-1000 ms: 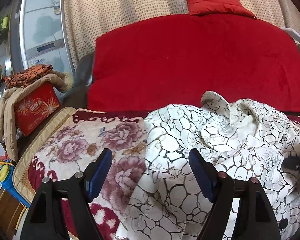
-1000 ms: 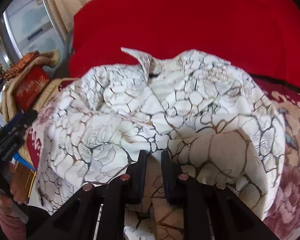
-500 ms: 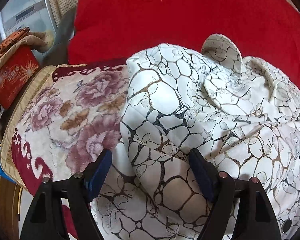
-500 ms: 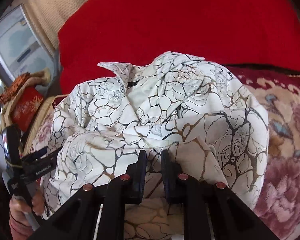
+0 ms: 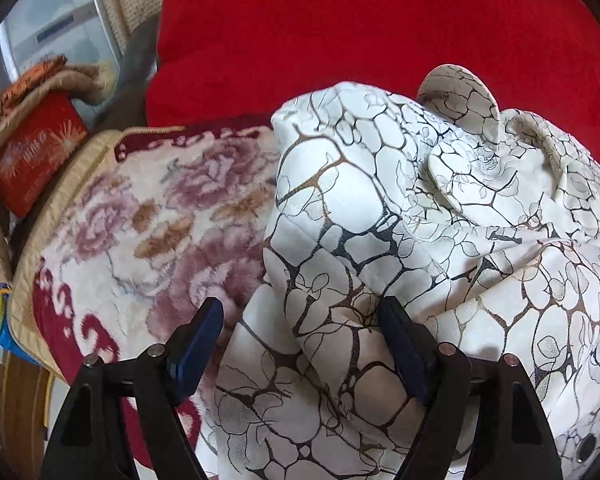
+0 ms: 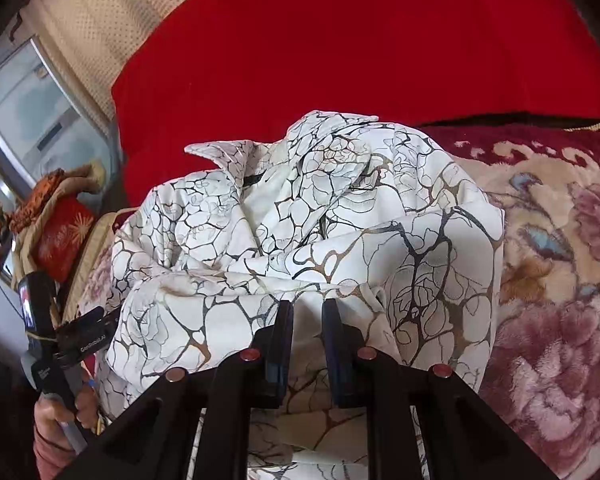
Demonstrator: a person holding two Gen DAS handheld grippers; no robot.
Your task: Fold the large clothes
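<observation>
A large white garment (image 5: 400,232) with a black and gold crackle print lies crumpled on a floral blanket (image 5: 148,232); it also shows in the right wrist view (image 6: 300,232). My left gripper (image 5: 302,320) is open, its blue pads on either side of a fold at the garment's left edge. My right gripper (image 6: 306,320) is shut on a fold of the garment at its near edge. The left gripper's body and the hand holding it (image 6: 60,364) appear at the lower left of the right wrist view.
A red cover (image 5: 360,32) drapes the sofa back behind the garment. A red box (image 5: 32,164) under folded cloths stands at the left. A grey appliance (image 5: 56,32) stands at the far left. The floral blanket (image 6: 560,280) extends right of the garment.
My left gripper has moved forward and down onto the garment's left edge, still open. My right gripper stays shut on the fold and has drawn back with it; the garment has bunched up.
</observation>
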